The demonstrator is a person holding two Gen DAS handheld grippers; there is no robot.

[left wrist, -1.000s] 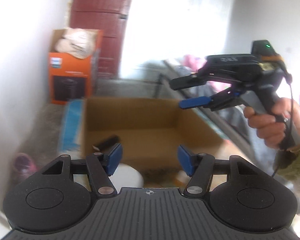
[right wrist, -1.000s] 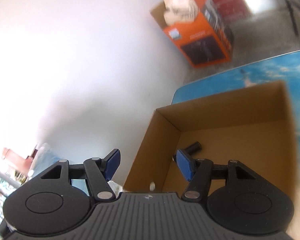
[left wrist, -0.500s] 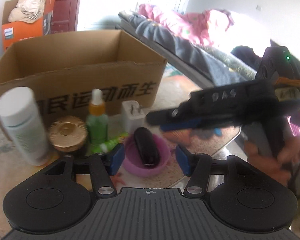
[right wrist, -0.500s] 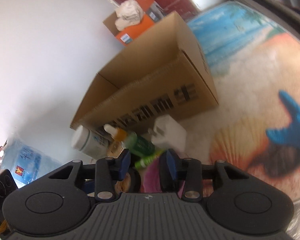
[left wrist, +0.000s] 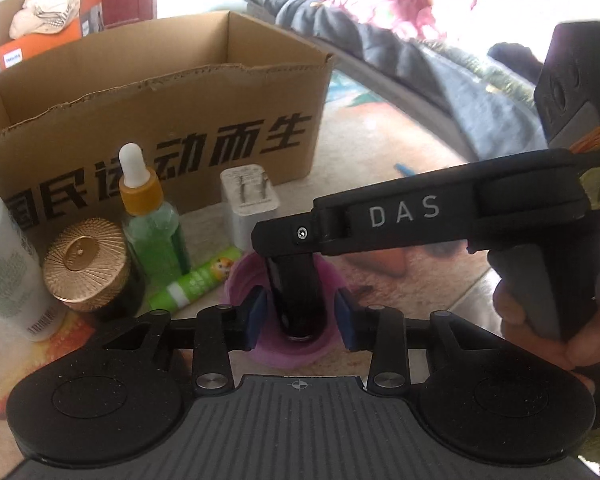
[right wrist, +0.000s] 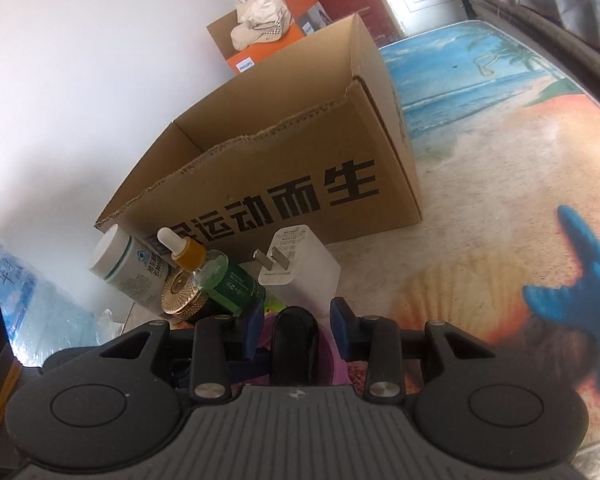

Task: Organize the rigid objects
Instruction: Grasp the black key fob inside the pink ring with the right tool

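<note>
Grippers both hover at the purple bowl (left wrist: 284, 352), where a glossy black case (left wrist: 298, 300) lies, just in front of the cardboard box (left wrist: 160, 120). Our left gripper (left wrist: 300, 316) has just been closing, its blue pads either side of the bowl's rim with gaps showing. Our right gripper (right wrist: 294, 326) straddles the case, part-open, not touching it. A white charger (right wrist: 300, 276) stands beside them.
</note>
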